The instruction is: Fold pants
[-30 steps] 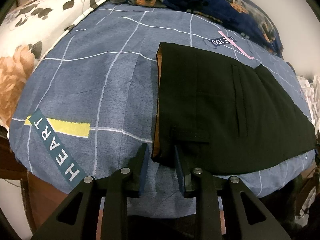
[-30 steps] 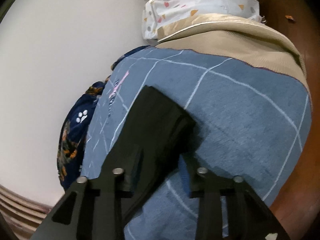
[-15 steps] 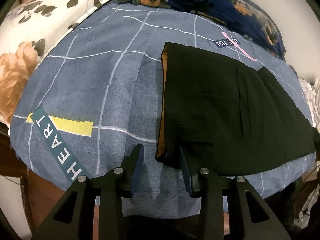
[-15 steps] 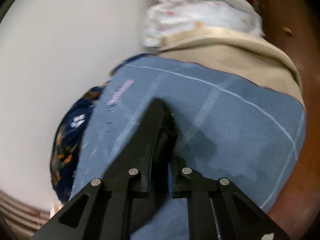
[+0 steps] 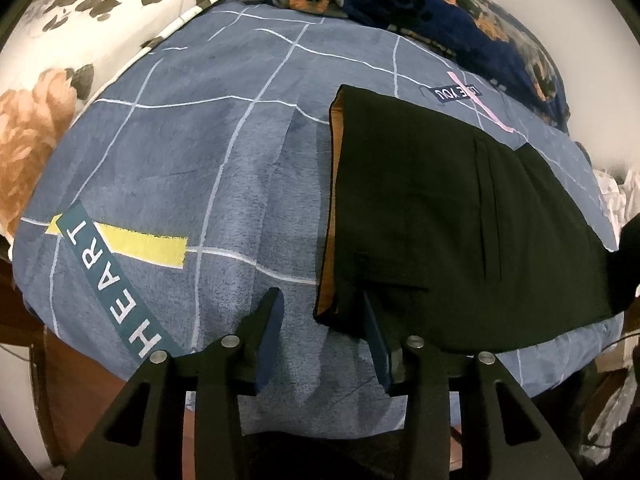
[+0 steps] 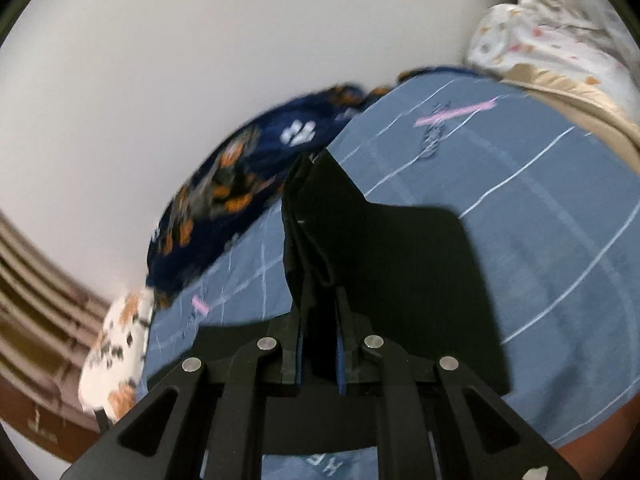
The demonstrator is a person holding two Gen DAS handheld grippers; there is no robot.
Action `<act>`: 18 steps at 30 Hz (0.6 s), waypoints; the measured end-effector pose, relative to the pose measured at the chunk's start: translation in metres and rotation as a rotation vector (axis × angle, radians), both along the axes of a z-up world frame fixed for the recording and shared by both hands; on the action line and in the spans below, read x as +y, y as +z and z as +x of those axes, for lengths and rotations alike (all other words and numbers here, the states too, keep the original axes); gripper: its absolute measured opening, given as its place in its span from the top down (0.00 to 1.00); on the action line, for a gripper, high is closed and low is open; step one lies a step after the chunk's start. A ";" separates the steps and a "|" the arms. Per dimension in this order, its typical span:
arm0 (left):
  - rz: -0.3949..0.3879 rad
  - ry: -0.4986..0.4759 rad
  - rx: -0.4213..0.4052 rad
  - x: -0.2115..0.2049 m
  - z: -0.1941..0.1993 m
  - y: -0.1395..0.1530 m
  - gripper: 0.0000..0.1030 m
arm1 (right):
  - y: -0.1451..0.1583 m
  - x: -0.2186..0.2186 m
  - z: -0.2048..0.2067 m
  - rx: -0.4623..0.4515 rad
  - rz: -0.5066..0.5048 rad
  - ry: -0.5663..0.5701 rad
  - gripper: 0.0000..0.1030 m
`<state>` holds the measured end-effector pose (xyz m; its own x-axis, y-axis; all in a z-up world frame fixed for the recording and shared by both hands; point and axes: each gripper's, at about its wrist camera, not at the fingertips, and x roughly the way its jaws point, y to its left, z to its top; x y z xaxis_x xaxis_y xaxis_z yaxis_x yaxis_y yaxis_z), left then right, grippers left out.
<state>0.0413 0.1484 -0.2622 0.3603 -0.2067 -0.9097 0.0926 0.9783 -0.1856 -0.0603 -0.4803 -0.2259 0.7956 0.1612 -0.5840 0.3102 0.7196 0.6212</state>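
Right tongs (image 6: 318,344) pinch black pants (image 5: 440,220), waistband leftward, length rightward.

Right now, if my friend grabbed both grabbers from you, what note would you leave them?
Left gripper: jaws have just been opening around the waistband corner of the black pants, not pinching it.
Right gripper: shut on the pants' other end, lifted off the blue bedspread.
Done: pants lie flat, partly folded.
Left: carry the lifted end over and lay it down, probably toward the waistband.
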 end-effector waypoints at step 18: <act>-0.018 0.010 0.002 0.004 0.002 -0.002 0.52 | -0.045 0.066 0.019 0.099 0.030 0.122 0.89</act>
